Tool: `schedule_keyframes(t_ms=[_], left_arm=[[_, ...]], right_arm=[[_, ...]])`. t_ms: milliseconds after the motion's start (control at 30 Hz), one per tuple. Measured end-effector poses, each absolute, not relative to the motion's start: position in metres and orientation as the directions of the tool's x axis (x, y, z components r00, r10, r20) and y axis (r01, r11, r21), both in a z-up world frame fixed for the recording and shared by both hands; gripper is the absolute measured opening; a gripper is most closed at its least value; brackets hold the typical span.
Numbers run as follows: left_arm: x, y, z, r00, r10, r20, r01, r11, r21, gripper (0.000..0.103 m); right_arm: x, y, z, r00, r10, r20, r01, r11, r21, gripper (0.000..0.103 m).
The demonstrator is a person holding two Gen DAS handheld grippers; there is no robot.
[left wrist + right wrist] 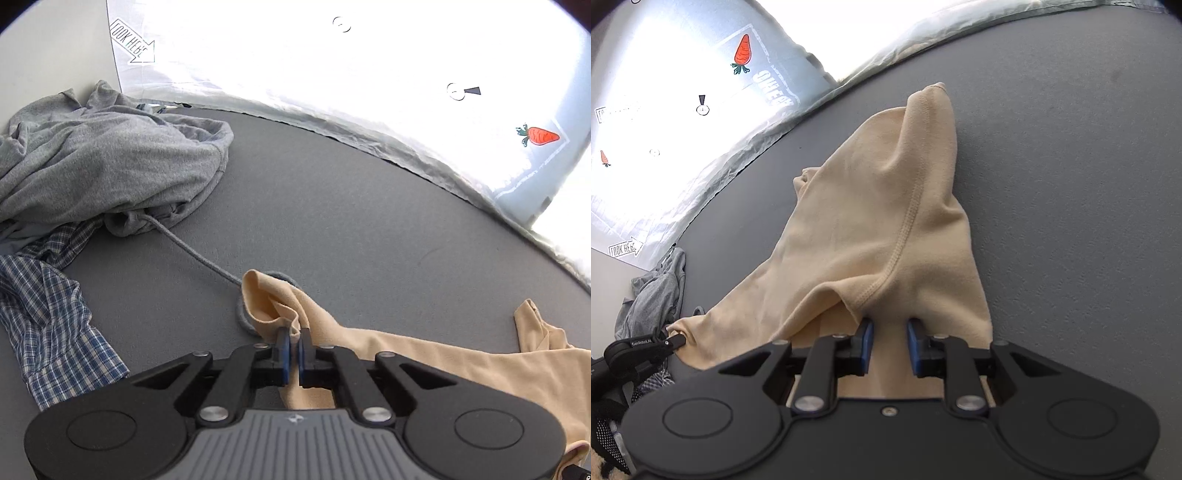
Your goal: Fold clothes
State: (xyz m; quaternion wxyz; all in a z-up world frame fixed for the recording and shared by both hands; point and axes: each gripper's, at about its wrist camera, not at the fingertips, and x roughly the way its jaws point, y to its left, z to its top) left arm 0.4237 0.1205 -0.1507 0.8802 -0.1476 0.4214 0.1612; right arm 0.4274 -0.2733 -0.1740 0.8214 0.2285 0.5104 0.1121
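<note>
A beige garment (871, 221) lies bunched on the grey surface (1071, 184). My left gripper (294, 338) is shut on one corner of it (284, 306), with the cloth trailing right (461, 365). My right gripper (890, 328) is partly open, its blue pads (866, 339) on either side of a fold near the stitched seam, with cloth between and under them. The left gripper also shows in the right wrist view (674, 341), at the garment's left corner.
A grey hoodie (110, 158) is heaped at the far left, its drawstring (192, 251) running to the beige corner. A blue plaid shirt (48, 310) lies at the left. A white sheet with carrot prints (541, 136) borders the far edge.
</note>
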Motion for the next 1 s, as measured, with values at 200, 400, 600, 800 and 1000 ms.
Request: schedule_keyframes(t_ms=[200,400,600,800,1000], left_arm=[[0.415,0.050,-0.098,0.704,-0.040,-0.709,-0.186,0.953,-0.239,0.004],[0.369,-0.059,-0.097,0.615,-0.298,-0.730,0.097,0.947,-0.305,0.004],[0.332,-0.135,-0.151,0.413,-0.274,-0.869,0.262,0.949,-0.175,0.011],[0.322,-0.140,-0.149,0.429,-0.281,-0.859,0.316,0.937,-0.148,0.040],[0.333,-0.122,-0.146,0.439,-0.229,-0.869,0.253,0.959,-0.125,0.051]], right_arm=[[0.406,-0.283,-0.153,0.498,0.435,-0.750,0.044,0.851,0.523,0.023],[0.370,-0.308,-0.149,0.528,0.456,-0.717,0.096,0.806,0.584,0.023],[0.343,-0.327,-0.157,0.513,0.466,-0.721,0.124,0.790,0.600,0.023],[0.337,-0.325,-0.158,0.500,0.484,-0.718,0.086,0.798,0.597,0.025],[0.351,-0.311,-0.167,0.459,0.507,-0.730,0.064,0.800,0.596,0.032]])
